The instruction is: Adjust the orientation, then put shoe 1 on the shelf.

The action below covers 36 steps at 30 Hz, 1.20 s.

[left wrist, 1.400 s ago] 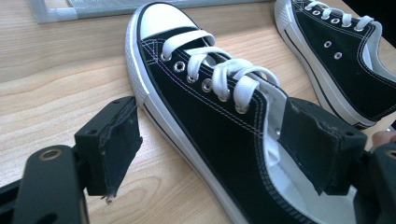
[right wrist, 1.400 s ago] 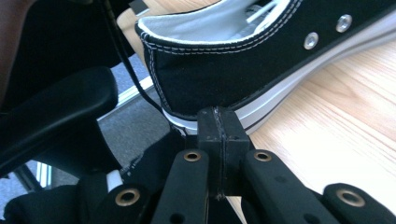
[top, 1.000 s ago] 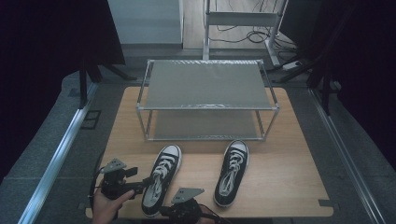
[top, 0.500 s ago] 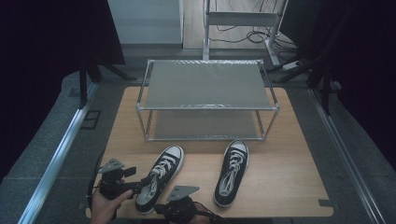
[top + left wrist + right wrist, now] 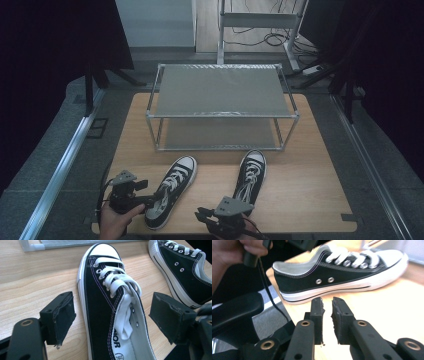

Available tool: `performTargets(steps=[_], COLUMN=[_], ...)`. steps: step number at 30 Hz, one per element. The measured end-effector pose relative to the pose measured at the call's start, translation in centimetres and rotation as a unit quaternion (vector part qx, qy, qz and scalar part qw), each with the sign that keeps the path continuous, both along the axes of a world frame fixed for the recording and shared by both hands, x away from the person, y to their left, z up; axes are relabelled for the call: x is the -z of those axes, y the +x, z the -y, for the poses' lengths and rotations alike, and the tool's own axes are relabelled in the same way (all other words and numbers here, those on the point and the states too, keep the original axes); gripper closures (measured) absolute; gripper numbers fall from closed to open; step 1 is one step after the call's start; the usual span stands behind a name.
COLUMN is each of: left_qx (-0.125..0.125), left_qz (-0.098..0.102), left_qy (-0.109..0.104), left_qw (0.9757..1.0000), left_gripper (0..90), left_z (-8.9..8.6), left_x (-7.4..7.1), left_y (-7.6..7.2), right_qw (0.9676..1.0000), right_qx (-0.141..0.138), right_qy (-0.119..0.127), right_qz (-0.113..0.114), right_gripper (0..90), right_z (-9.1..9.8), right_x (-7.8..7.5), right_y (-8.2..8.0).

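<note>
One rectangular light wooden tabletop (image 5: 310,175) carries one two-tier metal-framed rack with grey shelves (image 5: 220,92) at its far side and two black canvas low-top sneakers with white laces and white rubber soles on the near half. The left sneaker (image 5: 170,192) lies with its long axis running from the near-left edge toward the rack, its white toe cap pointing up and slightly right in the high view; the right sneaker (image 5: 250,177) lies well apart from it, toe also toward the rack, roughly parallel. Two black hand-held grippers are present. The left gripper (image 5: 145,204) is held low at the near-left corner by a hand (image 5: 115,220) and aimed along the left sneaker; in the left gripper view its jaws stand apart either side of the heel opening of that sneaker (image 5: 112,312), with clear gaps, pads not pressing. The right gripper (image 5: 327,306) sits at the near edge beside the right sneaker's heel, pointing leftward at the side of the left sneaker (image 5: 342,272); its jaws have just been opening, now parted by a narrow slit with nothing between them.
</note>
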<state>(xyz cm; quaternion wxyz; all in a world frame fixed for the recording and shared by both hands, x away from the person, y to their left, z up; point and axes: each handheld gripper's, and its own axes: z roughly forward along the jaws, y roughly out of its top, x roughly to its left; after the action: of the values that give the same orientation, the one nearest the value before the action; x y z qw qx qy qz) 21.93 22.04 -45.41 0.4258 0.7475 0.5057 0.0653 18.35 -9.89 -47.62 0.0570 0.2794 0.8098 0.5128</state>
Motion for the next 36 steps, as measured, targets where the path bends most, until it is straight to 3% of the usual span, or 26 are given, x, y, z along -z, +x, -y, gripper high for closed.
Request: performTargets(steps=[7, 13, 16, 20, 22, 26, 29, 36], left_qx=[0.0, 0.004, 0.005, 0.005, -0.002, 0.007, 0.009, 0.009], left_qz=[-0.008, -0.017, -0.019, -0.026, -0.038, -0.052, -0.077, -0.094], left_qy=[0.006, 0.02, 0.025, 0.031, 0.039, 0.052, 0.071, 0.105], left_qw=[1.0, 0.9997, 0.9995, 0.9992, 0.9985, 0.9973, 0.9944, 0.9899], left_gripper=[19.9, 18.9, 17.8, 16.4, 15.9, 15.0, 14.8, 13.9], left_z=[0.2, 0.7, 1.2, 1.5, 1.8, 2.3, 3.4, 4.9], left_x=[0.2, 0.1, -0.1, -0.3, -0.5, -0.6, -0.2, 0.5], left_y=[0.1, 0.2, 0.3, 0.2, 0.2, 0.3, 1.2, 2.5], right_qw=[0.9982, 0.9924, 0.9906, 0.9885, 0.9879, 0.9863, 0.9856, 0.9849], right_qx=[0.049, 0.109, 0.124, 0.14, 0.146, 0.157, 0.162, 0.168], right_qy=[0.011, 0.027, 0.026, 0.026, 0.025, 0.025, 0.023, 0.017], right_qz=[0.035, 0.05, 0.053, 0.05, 0.048, 0.044, 0.042, 0.035], right_gripper=[67.6, 56.7, 55.0, 54.1, 53.5, 53.2, 53.0, 52.6], right_z=[4.9, 9.0, 10.2, 11.3, 11.7, 12.2, 12.3, 12.4], right_x=[-1.9, -2.7, -2.9, -2.7, -2.5, -2.4, -2.2, -1.8], right_y=[-0.6, 0.3, 0.8, 1.2, 1.3, 1.6, 1.7, 1.9])
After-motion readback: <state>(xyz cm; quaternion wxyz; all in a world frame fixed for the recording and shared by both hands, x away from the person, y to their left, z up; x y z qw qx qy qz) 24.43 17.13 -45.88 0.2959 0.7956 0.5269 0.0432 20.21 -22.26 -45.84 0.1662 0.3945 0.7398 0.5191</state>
